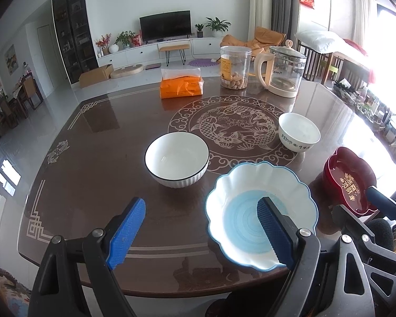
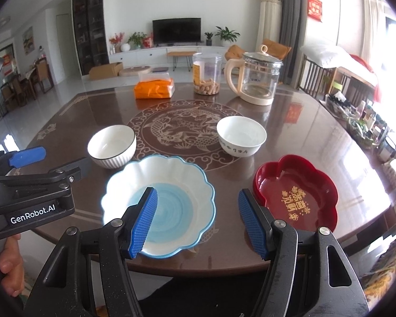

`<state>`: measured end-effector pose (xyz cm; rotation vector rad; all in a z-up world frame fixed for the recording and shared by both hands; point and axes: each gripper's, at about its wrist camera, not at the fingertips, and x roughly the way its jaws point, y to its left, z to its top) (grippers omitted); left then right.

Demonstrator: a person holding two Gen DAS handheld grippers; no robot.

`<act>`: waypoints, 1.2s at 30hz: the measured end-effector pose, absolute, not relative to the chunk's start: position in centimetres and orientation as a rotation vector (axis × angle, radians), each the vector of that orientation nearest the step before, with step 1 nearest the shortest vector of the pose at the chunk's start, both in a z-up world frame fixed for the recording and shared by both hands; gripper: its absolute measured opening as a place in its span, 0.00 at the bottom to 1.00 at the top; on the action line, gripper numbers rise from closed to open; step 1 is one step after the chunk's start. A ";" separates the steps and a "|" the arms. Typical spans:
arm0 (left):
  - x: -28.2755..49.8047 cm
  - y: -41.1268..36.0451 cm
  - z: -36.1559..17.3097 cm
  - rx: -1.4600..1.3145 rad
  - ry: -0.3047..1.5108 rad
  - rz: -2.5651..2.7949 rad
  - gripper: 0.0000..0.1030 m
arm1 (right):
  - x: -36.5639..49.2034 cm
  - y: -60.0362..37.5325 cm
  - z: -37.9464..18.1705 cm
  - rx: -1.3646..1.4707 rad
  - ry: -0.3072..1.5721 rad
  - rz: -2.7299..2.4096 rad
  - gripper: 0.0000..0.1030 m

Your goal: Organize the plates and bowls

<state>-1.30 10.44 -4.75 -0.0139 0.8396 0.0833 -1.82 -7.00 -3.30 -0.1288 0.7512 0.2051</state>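
Currently both hand-held grippers, left (image 1: pixel 200 228) and right (image 2: pixel 196 220), hover released and empty over the worktop (image 1: pixel 118 137). Four dishes sit apart: blue plate (image 2: pixel 158 206) nearest, red dish (image 2: pixel 295 195) beside it, two white bowls (image 2: pixel 112 145) (image 2: pixel 241 135) behind, likely awaiting stacking.

At the far edge of the dark tabletop (image 2: pixel 316 137) lie an orange packet (image 2: pixel 154 87), a clear jar (image 2: pixel 206 74) of snacks and a glass kettle (image 2: pixel 258 79) with a cream handle. Behind, a TV (image 2: pixel 176 30) stands on a white cabinet (image 2: pixel 155 52), with potted plants (image 2: pixel 225 35) beside it.
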 end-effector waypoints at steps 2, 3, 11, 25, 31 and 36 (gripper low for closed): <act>-1.3 10.7 -4.9 -0.021 0.841 0.082 0.84 | -1.9 -6.8 -3.4 -0.133 0.755 0.207 0.66; -1.4 10.9 -4.9 -0.026 0.840 0.082 0.84 | -1.9 -6.7 -3.5 -0.134 0.754 0.207 0.66; -1.5 13.1 -5.6 -0.139 0.845 0.073 0.84 | -2.1 -6.1 -3.9 -0.151 0.760 0.207 0.66; -0.8 12.6 -5.5 -0.178 0.868 0.010 0.84 | -4.1 -6.4 -3.3 -0.148 0.707 0.187 0.66; -1.3 11.8 -5.0 -0.181 0.862 0.014 0.84 | -4.8 -7.1 -3.0 -0.135 0.698 0.199 0.66; -1.5 11.3 -4.8 -0.143 0.858 0.033 0.84 | -4.9 -7.6 -3.2 -0.118 0.705 0.216 0.66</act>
